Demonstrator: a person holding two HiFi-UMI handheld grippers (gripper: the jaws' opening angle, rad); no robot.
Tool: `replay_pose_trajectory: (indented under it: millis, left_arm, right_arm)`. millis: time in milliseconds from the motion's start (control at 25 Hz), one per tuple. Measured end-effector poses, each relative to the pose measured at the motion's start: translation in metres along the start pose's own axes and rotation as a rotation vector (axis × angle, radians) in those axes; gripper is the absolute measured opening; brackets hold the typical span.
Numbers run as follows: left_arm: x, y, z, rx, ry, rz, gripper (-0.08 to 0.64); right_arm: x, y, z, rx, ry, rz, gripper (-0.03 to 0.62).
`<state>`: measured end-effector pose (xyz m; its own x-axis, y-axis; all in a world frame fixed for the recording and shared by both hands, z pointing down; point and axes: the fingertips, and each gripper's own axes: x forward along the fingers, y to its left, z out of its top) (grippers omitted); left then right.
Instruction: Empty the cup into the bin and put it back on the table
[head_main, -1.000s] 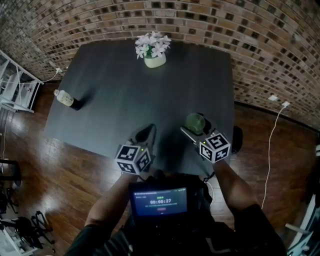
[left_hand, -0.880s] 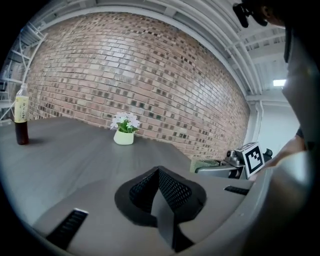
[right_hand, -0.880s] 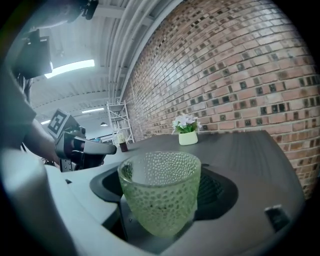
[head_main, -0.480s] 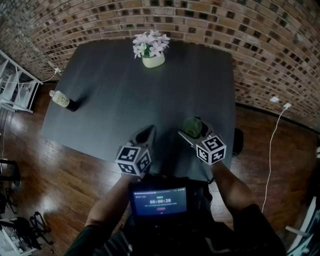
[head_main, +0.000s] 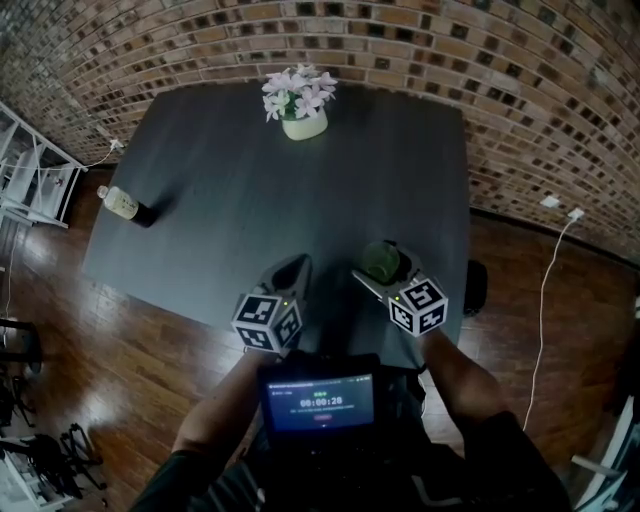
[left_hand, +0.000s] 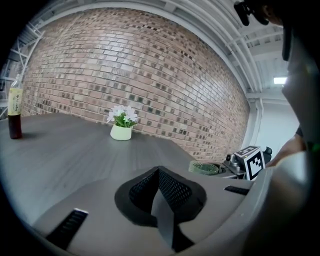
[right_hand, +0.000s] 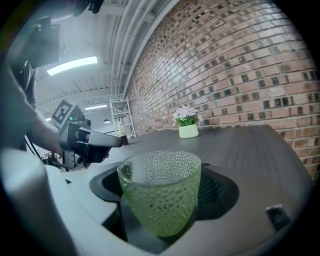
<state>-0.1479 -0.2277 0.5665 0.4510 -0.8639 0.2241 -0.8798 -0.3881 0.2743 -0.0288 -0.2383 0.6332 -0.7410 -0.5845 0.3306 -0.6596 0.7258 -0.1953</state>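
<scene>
One cup (right_hand: 159, 196) — base hidden, between jaws

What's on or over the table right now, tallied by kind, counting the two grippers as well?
Cups: 1, the green glass cup, held in the right gripper
Bottles: 1, the bottle
Flower pots: 1, the flower pot
Grippers: 2, the other being the left gripper, shut and empty
Total: 5
</scene>
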Motion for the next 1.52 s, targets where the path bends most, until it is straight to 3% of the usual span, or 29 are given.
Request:
replay_pose_trajectory:
  millis: [200,600,680,1160,1520]
  left_arm:
    - [-0.003,-0.005,0.007,0.005,-0.023,-0.016,-0.008]
    - [-0.005,-0.008,0.017,0.028,-0.036,0.003,-0.008]
    - [-0.007,-0.009,0.021,0.032,-0.037,0.006,-0.008]
    - [-0.030,-0.024,0.057,0.024,-0.046,0.015,-0.008]
    - [-0.047,-0.030,0.080,0.026,-0.092,0.013,-0.008]
  right_arm:
    - [0.000,0.002,-0.006,0.007,0.029,0.016,0.439]
    - [-0.013,-0.001,-0.009,0.009,0.065,0.027,0.440]
    - [-0.015,-0.001,-0.006,0.021,0.073,0.037,0.486]
    - [-0.032,0.012,0.012,0.038,0.154,0.057,0.486]
    - [-0.058,0.011,0.043,0.055,0.116,0.025,0.486]
